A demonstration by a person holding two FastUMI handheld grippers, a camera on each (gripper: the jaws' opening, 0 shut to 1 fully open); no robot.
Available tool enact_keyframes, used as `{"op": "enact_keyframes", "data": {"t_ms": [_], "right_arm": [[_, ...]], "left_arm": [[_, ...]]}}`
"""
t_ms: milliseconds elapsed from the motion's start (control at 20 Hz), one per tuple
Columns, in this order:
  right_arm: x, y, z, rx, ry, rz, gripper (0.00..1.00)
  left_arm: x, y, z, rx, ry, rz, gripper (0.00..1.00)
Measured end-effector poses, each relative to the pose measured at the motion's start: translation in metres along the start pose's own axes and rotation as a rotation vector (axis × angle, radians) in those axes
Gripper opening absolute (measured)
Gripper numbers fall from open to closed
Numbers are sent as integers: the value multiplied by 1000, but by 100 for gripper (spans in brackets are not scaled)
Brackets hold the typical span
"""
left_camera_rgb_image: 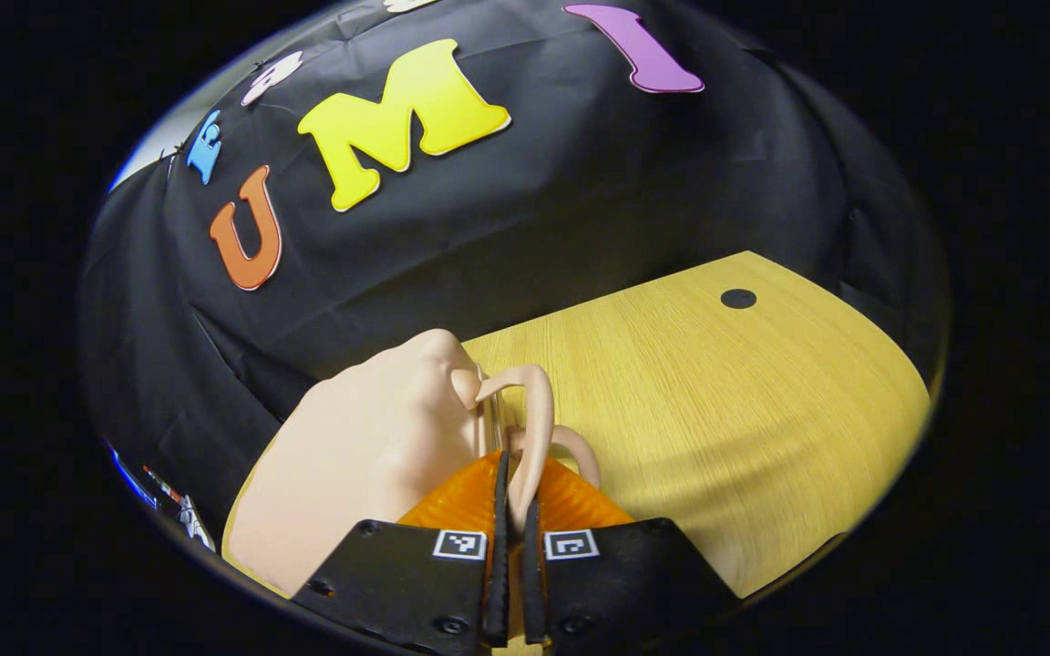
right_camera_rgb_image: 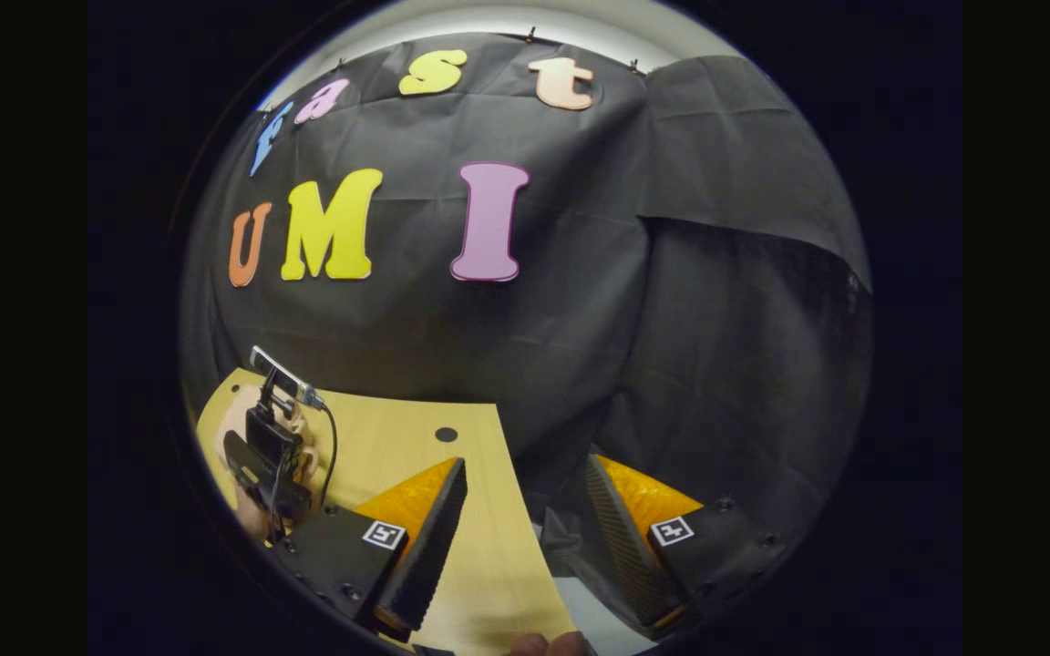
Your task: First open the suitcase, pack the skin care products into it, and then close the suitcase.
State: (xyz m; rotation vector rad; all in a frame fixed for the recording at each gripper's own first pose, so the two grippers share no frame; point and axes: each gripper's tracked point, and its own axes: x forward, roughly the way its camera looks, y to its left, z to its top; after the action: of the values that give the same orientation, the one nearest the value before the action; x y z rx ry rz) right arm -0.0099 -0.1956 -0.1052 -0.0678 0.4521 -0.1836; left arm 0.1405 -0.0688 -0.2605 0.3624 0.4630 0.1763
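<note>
Wooden table [left_camera_rgb_image: 716,383] ahead; left gripper [left_camera_rgb_image: 512,510] pinched on pink suitcase [left_camera_rgb_image: 370,456] handle [left_camera_rgb_image: 534,428] just beyond its tips, thin strap may slip out under lift; right gripper [right_camera_rgb_image: 525,538] wide, empty.

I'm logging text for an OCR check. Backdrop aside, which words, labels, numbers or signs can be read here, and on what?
Left gripper: square coded markers, patterns only, no words.
Right gripper: square coded markers, patterns only, no words.
Suitcase, handle, table: no text seen.
Coloured scraps at the left gripper view's lower left: too blurred to read.
</note>
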Motion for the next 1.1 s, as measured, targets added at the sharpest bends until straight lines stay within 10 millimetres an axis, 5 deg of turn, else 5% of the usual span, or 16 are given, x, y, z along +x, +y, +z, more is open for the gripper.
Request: {"op": "enact_keyframes", "data": {"t_ms": [50,300,450,550,650,800,1100], "right_arm": [[2,2,-2,-4,5,7,79],[6,12,-1,-6,-1,42,79],[7,23,3,-6,-13,63,79],[7,38,8,0,-26,87,78],[5,56,21,12,-53,117,78],[-2,96,54,37,-119,180,79],[-25,179,125,54,-277,306,77]], "left_arm": [[0,-6,0,-9,9,-19,22],[-4,-16,-2,-41,71,-113,48],[-32,-28,7,-170,63,-205,59],[-59,-26,34,-267,-17,-272,69],[-87,-5,73,-330,-135,-291,91],[-133,49,132,-342,-299,-263,93],[-190,160,194,-443,-473,-167,94]]}}
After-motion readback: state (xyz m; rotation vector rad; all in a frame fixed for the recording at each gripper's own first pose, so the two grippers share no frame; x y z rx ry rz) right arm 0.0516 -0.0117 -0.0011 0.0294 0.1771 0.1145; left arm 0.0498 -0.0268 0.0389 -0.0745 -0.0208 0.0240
